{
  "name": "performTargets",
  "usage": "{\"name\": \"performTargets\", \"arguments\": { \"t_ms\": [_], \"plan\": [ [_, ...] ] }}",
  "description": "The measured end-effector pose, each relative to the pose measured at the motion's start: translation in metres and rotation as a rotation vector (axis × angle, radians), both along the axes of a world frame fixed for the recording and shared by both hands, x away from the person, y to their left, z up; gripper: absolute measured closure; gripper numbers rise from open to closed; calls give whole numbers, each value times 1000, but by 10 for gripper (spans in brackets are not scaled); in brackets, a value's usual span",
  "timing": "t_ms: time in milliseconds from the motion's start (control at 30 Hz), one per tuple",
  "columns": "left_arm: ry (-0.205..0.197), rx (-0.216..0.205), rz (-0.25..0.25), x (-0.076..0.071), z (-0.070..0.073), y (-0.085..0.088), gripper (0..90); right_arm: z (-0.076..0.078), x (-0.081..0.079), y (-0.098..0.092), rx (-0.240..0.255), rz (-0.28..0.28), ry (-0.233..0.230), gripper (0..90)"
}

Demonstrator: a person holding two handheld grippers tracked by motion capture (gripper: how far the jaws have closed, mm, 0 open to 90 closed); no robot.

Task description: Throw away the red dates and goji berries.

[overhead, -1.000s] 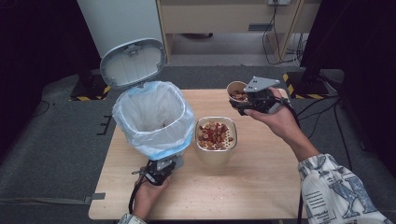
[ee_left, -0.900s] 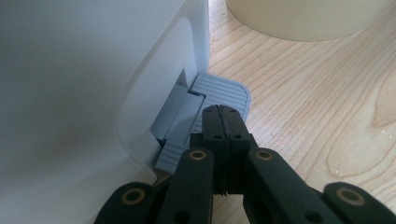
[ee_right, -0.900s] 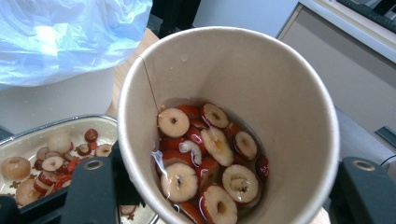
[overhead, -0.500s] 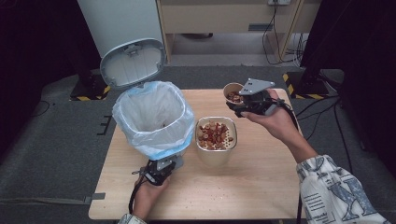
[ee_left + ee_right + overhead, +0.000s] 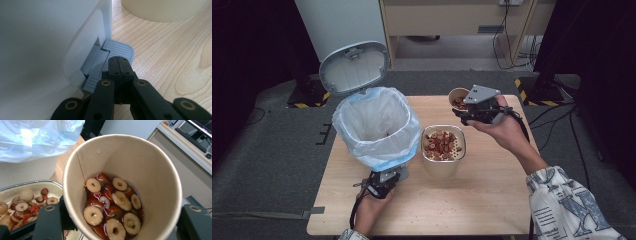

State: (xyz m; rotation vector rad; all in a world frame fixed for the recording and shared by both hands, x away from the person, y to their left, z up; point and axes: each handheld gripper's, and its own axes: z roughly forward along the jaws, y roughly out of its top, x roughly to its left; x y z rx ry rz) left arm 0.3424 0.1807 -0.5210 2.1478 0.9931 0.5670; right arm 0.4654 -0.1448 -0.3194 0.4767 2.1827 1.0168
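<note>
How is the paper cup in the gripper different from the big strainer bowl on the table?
The paper cup is round and small; the strainer bowl is wider, with rounded corners. The right gripper holds the cup up in the air, tilted, while the bowl stands flat on the table. The cup has plain brown walls; the bowl has a shiny metal rim. Both hold sliced red fruit.

A light wooden table [image 5: 492, 200] carries a white pedal bin [image 5: 377, 127] at nine o'clock and a cream strainer tub [image 5: 443, 165] at its centre.
</note>
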Motion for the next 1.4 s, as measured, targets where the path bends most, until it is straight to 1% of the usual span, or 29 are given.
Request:
{"name": "performTargets", "arguments": {
  "t_ms": [33,233,333,367,433,633,733,867,967,1033,1200,1300,1367,1400],
  "plan": [
    [0,0,0,0,0,0,895,1,0,1,0,-1,-4,350],
    [0,0,0,0,0,0,895,5,-2,7,-58,3,-51,349],
    [0,0,0,0,0,0,895,8,-4,11,-74,9,-69,350],
    [3,27,-9,0,1,2,895,9,-5,13,-77,13,-74,350],
    [1,16,-5,0,1,1,895,12,-6,15,-86,15,-84,350],
    [2,16,-3,0,1,1,895,21,-7,18,-111,18,-118,350],
    [2,15,-2,0,1,1,895,24,-8,20,-147,18,-140,350],
    [3,14,-2,0,1,1,895,25,-8,22,-179,17,-157,350],
    [2,11,0,0,1,1,895,26,-9,24,-216,18,-178,350],
    [2,11,-1,0,1,1,895,27,-9,25,-225,20,-180,350],
    [3,9,0,0,0,1,896,27,-10,26,-268,18,-206,349],
    [4,9,1,0,1,1,895,27,-10,26,-271,22,-206,349],
    [3,10,1,0,1,1,895,28,-10,25,-243,30,-191,349],
    [3,9,1,0,1,1,895,28,-10,25,-245,30,-196,349]
  ]
}}
